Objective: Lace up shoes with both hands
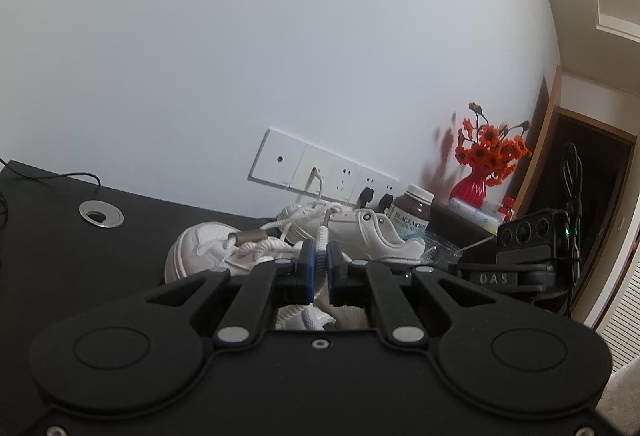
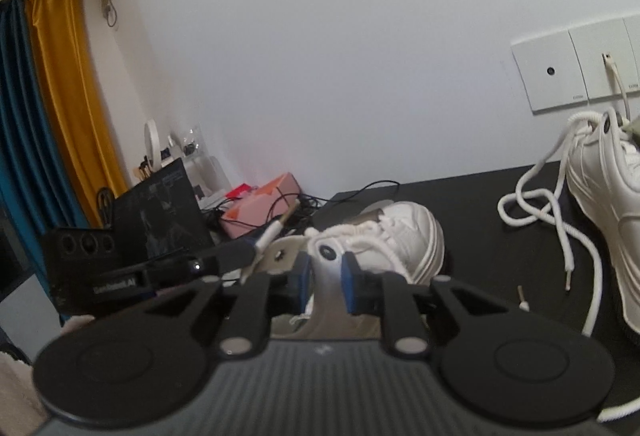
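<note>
The near shoe lies on the black desk, toe toward the wall, with the second shoe well apart behind it, its own lace trailing loose across the desk. The left gripper has its jaws nearly together, pinching the white lace just below its metal tip, which pokes upward above the pads. In the right wrist view that same tip sticks up at an angle, just beside the shoe's side flap. The right gripper stands at a narrow gap around that flap with its dark eyelet; the blue pads look to be touching the flap's edges, so I judge it a light hold rather than a firm clamp

The step in hand seems to be threading the tip through that eyelet while the right gripper steadies the flap. Risks from here:

- The flap may slip out of the right gripper if the hold is as light as it looks, and the eyelet would then swing away from the tip
- The lace is soft above the pads, so the tip may bend aside on contact instead of entering the hole
- The tip points up and off-axis from the eyelet; pushing without re-aiming would jab the flap
- Pulling hard could drag the whole shoe, since nothing else pins it
</note>
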Tool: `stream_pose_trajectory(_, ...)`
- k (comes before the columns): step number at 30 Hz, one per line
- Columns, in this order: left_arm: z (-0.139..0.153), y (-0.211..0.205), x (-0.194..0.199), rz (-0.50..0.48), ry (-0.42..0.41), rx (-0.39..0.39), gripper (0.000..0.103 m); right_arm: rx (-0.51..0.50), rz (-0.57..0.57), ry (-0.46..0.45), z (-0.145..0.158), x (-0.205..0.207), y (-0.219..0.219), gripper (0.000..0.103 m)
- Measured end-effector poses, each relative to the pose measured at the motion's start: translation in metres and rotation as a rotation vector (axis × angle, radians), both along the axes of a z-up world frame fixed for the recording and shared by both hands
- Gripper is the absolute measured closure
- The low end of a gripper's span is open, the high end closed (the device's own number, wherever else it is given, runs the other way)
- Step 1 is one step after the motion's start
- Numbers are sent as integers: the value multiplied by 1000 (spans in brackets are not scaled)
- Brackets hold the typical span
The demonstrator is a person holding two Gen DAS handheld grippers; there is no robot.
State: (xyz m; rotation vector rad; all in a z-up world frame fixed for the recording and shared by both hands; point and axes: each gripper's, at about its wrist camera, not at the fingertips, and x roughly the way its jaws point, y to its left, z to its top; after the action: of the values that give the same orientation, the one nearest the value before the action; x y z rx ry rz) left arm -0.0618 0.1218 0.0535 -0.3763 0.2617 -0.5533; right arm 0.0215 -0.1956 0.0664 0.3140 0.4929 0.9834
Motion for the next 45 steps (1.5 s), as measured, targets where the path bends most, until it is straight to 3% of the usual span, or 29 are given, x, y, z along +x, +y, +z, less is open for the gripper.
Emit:
stream_pose_trajectory(3, 2, 5, -1, 19, -7, -15, 97, -13, 3, -20, 1, -4, 4, 70)
stream_pose_trajectory(9, 3, 6, -1, 17, -2, -14, 97, -60, -40, -15, -3, -2, 11, 71)
stream_pose_trajectory(14, 2, -2, -1, -14, -4, 30, 97, 28, -36, 93, -11, 10, 5, 75)
stream_pose_trajectory(23, -5, -13, 1, -37, 3, 98, 97, 423, -27, 559, -58, 47, -21, 74)
stream_pose_trajectory(28, -6, -23, 0, -50, -14, 166, 97, 618, -47, 757, -87, 55, -29, 74)
stream_pose_trajectory(35, -5, -33, 5, -61, -8, 213, 97, 658, -61, 771, -89, 52, -24, 74)
stream_pose_trajectory(41, -9, -35, 21, -75, 74, 187, 96, 703, -51, 781, -93, 52, -20, 71)
stream_pose_trajectory(45, -6, -39, 21, -68, 81, 218, 96, 736, -57, 782, -94, 54, -22, 71)
